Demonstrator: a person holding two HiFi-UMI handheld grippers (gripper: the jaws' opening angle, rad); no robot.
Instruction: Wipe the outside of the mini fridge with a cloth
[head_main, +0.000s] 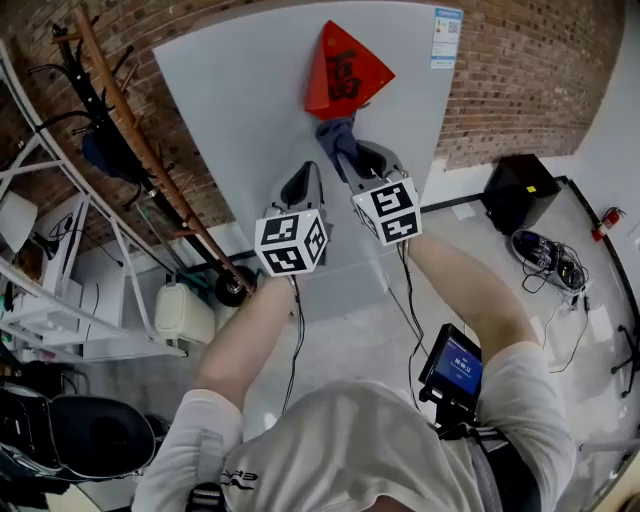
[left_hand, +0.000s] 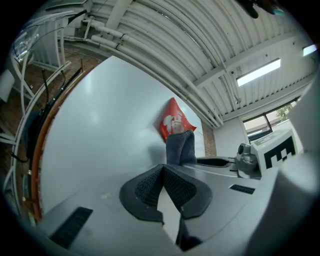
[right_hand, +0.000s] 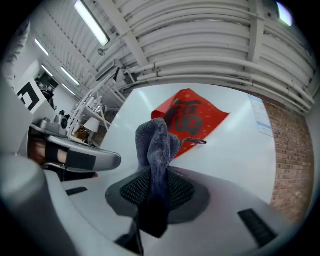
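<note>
The mini fridge (head_main: 240, 110) shows a broad white face with a red diamond sticker (head_main: 346, 68) near its top. My right gripper (head_main: 348, 162) is shut on a grey-blue cloth (head_main: 336, 134). The cloth bunches up past the jaws and its top touches the lower corner of the sticker. In the right gripper view the cloth (right_hand: 158, 142) hangs through the closed pads (right_hand: 172, 187), in front of the sticker (right_hand: 194, 116). My left gripper (head_main: 300, 188) hovers beside it to the left, close to the white face. Its jaws (left_hand: 162, 168) are shut tip to tip with nothing between them.
A brick wall (head_main: 520, 70) stands behind the fridge. Long wooden poles (head_main: 140, 150) and a white metal rack (head_main: 50, 250) crowd the left. On the floor at right lie a black box (head_main: 520, 190), cables (head_main: 550, 262) and a red extinguisher (head_main: 606, 220). A small label (head_main: 446, 38) sits at the fridge's top corner.
</note>
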